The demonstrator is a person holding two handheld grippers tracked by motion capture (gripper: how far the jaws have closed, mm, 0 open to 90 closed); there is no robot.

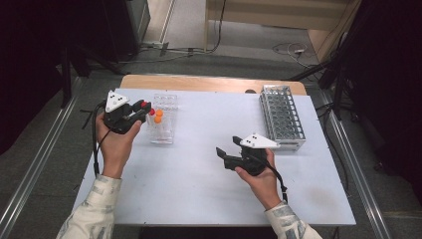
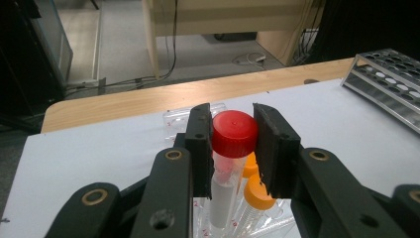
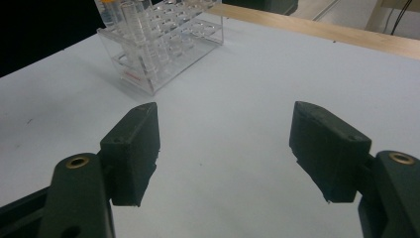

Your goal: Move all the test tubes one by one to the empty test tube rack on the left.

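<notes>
My left gripper (image 1: pixel 144 108) (image 2: pixel 233 144) is shut on the red cap of a white tube (image 2: pixel 235 135), which stands upright over the clear plastic rack (image 1: pixel 164 119) at the table's left. Two orange-capped tubes (image 2: pixel 257 191) (image 1: pixel 158 116) stand in that rack just behind and beside the red one (image 1: pixel 145 105). My right gripper (image 1: pixel 223 154) (image 3: pixel 225 148) hovers over bare white table near the middle right, jaws wide apart with nothing between them. The clear rack (image 3: pixel 158 44) lies ahead of it to the left.
A metal wire rack (image 1: pixel 281 117) (image 2: pixel 391 82) stands at the table's back right, empty of tubes. The white tabletop (image 1: pixel 199 169) has a wooden strip along its far edge. Cables lie on the floor beyond.
</notes>
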